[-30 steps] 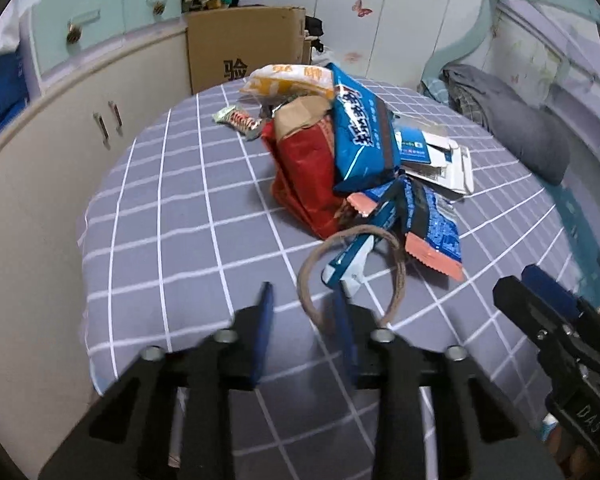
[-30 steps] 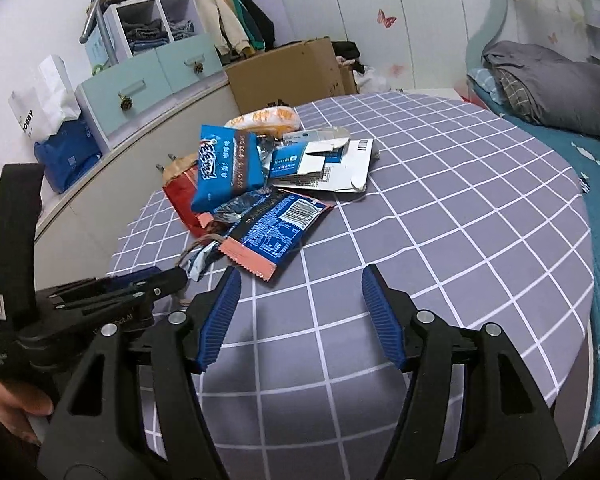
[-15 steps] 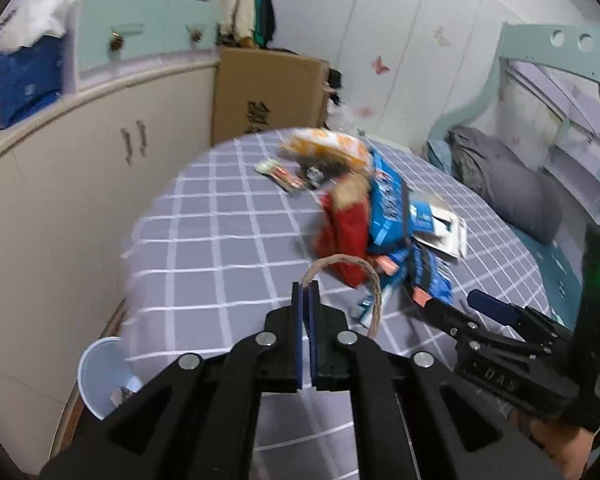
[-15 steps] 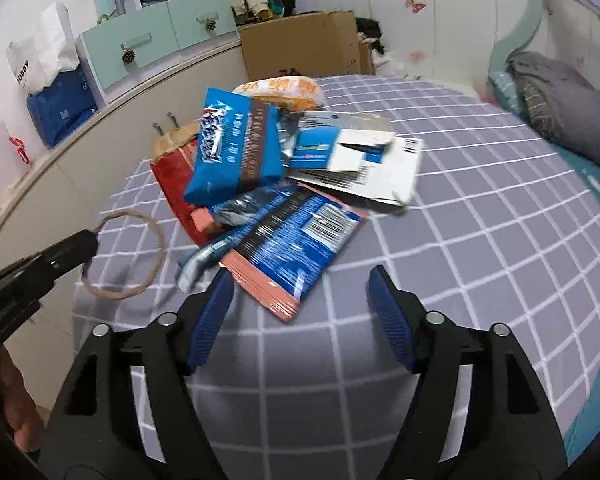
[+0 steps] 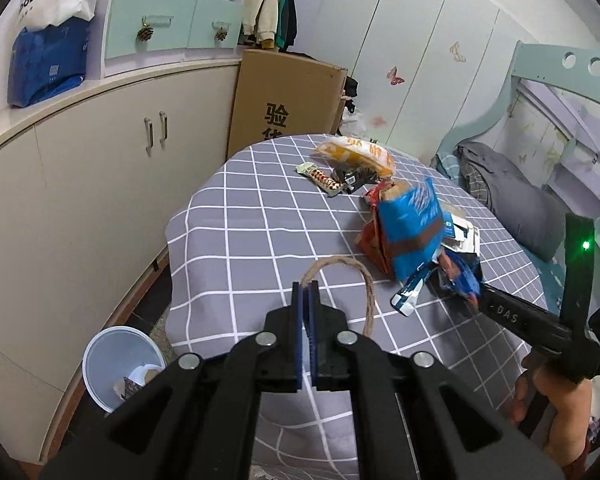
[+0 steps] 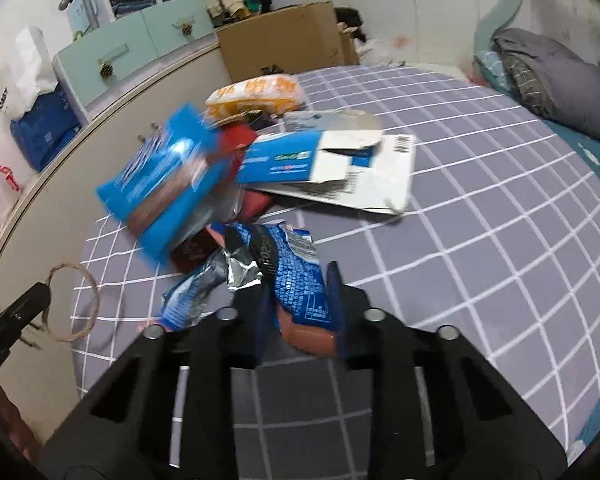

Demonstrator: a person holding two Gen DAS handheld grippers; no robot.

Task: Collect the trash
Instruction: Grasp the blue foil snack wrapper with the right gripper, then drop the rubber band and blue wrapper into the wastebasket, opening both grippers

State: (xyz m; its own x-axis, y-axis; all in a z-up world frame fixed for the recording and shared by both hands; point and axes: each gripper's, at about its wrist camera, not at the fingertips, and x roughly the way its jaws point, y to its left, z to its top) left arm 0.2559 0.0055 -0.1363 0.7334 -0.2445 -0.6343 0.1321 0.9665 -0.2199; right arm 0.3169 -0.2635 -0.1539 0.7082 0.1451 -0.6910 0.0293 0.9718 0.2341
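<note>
The rough, fibrous twine loop (image 5: 342,280) hangs above the matt woven checked cloth (image 5: 252,240), and beside that cloth on the floor stands a smooth plastic bin (image 5: 120,364). On the cloth the blue snack bag (image 6: 168,184) and the crumpled wrapper (image 6: 288,272) look like glossy foil-lined plastic film, while the flattened carton (image 6: 340,172) behind them is matt printed cardboard. The black gripper (image 6: 298,312) around the wrapper is matt plastic with shiny metal rivets, and the brown box (image 5: 284,96) beyond the cloth is plain dull cardboard.

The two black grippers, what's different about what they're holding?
The left gripper is shut on a thin brown twine loop, lifted off the checked table. The right gripper pinches a crinkly blue snack wrapper, far wider and shiny. The loop is open rope; the wrapper is flat foil. Both are trash.
</note>
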